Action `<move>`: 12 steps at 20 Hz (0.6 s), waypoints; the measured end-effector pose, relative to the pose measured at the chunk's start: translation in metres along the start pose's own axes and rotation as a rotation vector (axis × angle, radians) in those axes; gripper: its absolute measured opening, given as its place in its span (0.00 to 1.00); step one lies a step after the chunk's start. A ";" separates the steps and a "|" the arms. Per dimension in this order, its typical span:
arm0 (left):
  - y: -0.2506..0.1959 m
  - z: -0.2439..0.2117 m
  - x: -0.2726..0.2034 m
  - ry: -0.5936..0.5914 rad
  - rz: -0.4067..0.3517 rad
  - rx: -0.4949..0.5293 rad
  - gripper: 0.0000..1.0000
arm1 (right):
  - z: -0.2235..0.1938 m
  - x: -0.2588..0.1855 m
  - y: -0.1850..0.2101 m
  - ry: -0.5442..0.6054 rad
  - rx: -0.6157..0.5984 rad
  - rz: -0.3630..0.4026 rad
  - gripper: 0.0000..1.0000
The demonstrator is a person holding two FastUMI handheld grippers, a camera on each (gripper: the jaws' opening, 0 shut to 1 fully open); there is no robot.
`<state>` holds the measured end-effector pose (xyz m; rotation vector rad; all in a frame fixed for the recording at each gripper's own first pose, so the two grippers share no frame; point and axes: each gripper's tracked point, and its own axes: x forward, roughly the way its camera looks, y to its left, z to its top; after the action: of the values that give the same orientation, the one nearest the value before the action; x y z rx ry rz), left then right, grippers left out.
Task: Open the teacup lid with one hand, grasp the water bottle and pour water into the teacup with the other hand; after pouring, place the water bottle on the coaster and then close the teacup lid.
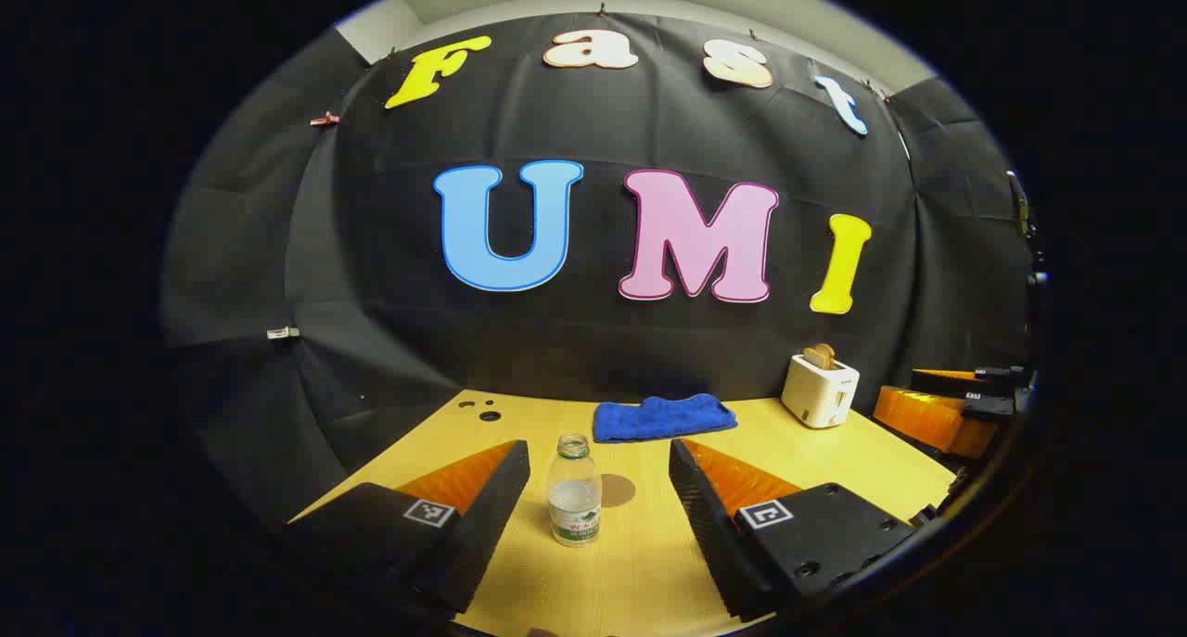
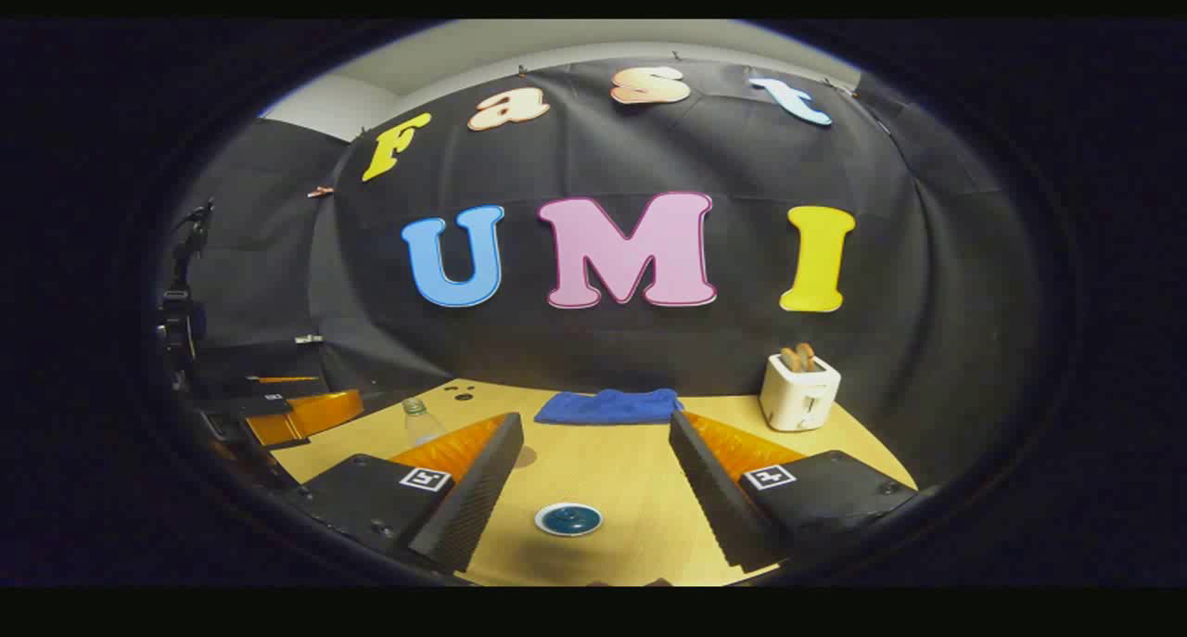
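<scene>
In the left gripper view a small clear water bottle (image 1: 574,490), uncapped, with a green-white label, stands upright on the wooden table. My left gripper (image 1: 598,489) is open, its fingers on either side of the bottle with wide gaps. A round brown coaster (image 1: 617,490) lies just behind the bottle to the right. In the right gripper view the teacup (image 2: 568,519), its round dark blue lid on, sits low between the fingers of my open right gripper (image 2: 593,470). The bottle (image 2: 422,422) stands farther off at the left.
A folded blue cloth (image 1: 664,417) lies at the back of the table (image 1: 649,563). A white toaster (image 1: 820,390) with bread in it stands at the back right. The other gripper (image 1: 946,413) shows at the right edge. Small dark holes (image 1: 482,409) mark the table's back left.
</scene>
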<state>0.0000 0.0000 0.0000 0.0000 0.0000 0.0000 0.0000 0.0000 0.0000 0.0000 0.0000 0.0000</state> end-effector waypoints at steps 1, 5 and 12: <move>0.001 -0.006 0.001 0.010 0.006 0.006 0.95 | -0.001 0.004 0.003 0.003 0.000 0.014 0.98; 0.004 -0.023 0.005 0.056 0.021 -0.008 0.95 | -0.009 0.009 0.015 0.023 -0.001 0.051 0.98; 0.013 -0.046 0.015 0.106 0.045 -0.019 0.95 | -0.033 0.015 0.029 0.085 0.005 0.092 0.98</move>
<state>0.0152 0.0127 -0.0460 -0.0187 0.1060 0.0449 0.0148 0.0288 -0.0330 0.0050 0.0846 0.0919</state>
